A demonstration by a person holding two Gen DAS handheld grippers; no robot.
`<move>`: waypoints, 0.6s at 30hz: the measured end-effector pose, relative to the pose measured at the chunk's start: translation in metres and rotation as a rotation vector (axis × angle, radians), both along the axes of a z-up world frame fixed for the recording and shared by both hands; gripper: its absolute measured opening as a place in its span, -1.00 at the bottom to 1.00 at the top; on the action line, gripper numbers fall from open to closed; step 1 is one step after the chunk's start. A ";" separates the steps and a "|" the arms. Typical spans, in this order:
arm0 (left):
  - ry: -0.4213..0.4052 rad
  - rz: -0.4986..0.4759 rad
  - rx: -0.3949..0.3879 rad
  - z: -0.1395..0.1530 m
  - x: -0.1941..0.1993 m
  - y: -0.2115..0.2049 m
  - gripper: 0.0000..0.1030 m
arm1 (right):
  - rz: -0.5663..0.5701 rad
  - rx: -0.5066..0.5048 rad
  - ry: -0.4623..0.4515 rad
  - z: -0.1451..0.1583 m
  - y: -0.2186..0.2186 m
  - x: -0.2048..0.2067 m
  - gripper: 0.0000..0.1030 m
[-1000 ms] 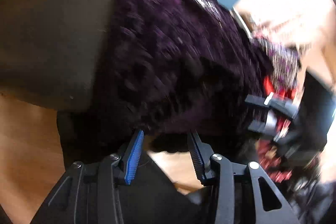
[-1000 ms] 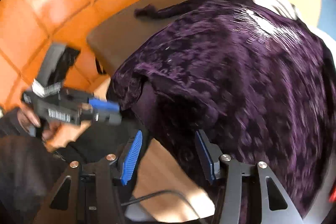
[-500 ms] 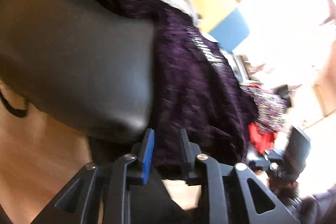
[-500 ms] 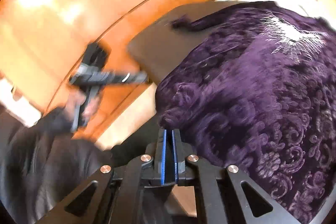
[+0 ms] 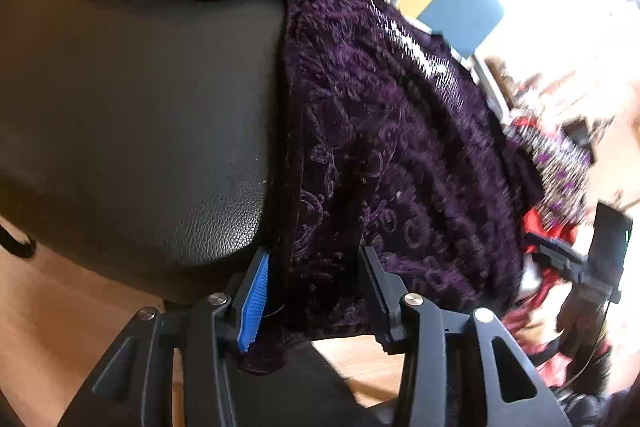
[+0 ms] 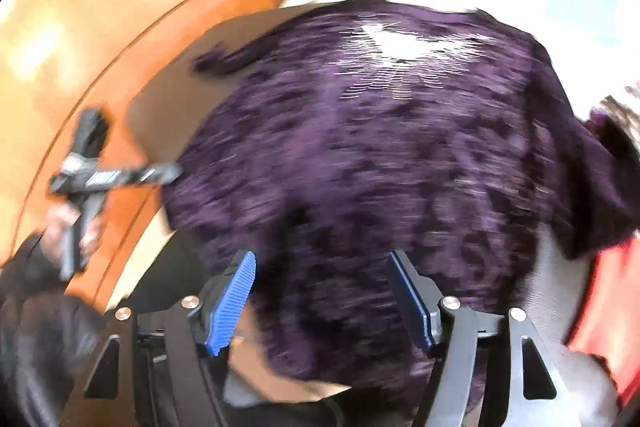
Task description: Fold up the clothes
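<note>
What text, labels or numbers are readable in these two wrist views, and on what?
None readable.
Left gripper: pale label patches, too blurred to read.
Purple garment: embossed floral pattern only, no lettering.
Dark cushion: plain grain, no print.
Right gripper: small green light on its body, no text visible.

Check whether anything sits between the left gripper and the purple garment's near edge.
Nothing visible does. The left gripper has its jaws open, with the hanging hem of the purple velvet garment already between them. The dark padded seat lies just left of that edge, beside the blue pad rather than in the way.
</note>
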State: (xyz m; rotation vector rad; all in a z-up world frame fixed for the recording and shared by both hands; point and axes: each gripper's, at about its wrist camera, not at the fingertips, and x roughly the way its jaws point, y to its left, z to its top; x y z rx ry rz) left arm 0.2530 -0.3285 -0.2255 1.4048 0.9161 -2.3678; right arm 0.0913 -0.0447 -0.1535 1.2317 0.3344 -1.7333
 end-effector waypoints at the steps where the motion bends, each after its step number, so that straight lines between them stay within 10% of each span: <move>1: -0.046 -0.030 -0.070 0.001 -0.004 0.004 -0.69 | -0.041 0.017 -0.022 -0.009 0.006 -0.008 0.34; 6: -0.148 -0.061 -0.184 0.007 0.005 -0.013 -0.88 | -0.126 0.009 -0.076 -0.032 0.034 -0.030 0.32; 12: -0.216 -0.021 -0.140 0.003 0.038 -0.034 -0.84 | -0.143 -0.006 -0.019 -0.037 0.062 -0.029 0.32; 18: 0.105 0.074 -0.042 0.043 0.019 -0.039 -0.60 | -0.068 0.009 0.060 -0.037 0.042 -0.017 1.00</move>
